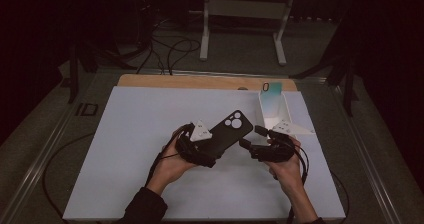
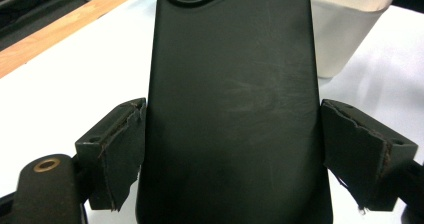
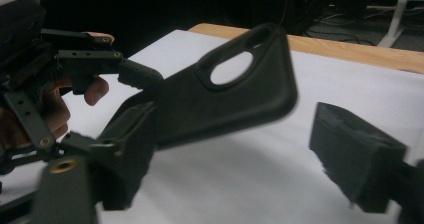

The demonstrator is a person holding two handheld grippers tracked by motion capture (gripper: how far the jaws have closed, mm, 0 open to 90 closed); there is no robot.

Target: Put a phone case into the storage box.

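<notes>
Claws first: left claw (image 1: 214, 145) clamped across a black phone case (image 1: 226, 132), pads (image 2: 119, 149) pressed on both long edges near its lower end. Case held off the surface (image 1: 140, 134), camera cut-out end raised and pointing away toward the far right, back face up. Right claw (image 1: 255, 138) standing apart, just beside the case's right edge, nothing pressed between its pads; one pad (image 3: 355, 154) well clear on the far side, the other low near the case in the right claw view, contact there not certain. Case (image 3: 220, 94) tilted in that view, cut-out showing the white surface through it. Left hand (image 1: 172, 164) and right hand (image 1: 287, 166) wrapped round the claw bodies, forearms entering from the near edge, cables trailing back. Behind the right claw, near the far right part of the surface, a white stand (image 1: 272, 111) with a pale teal phone (image 1: 271, 96) leaning upright in it. Wooden strip (image 1: 200, 81) along the far edge. Beyond, dark floor with cables and a white frame (image 1: 245, 19).
</notes>
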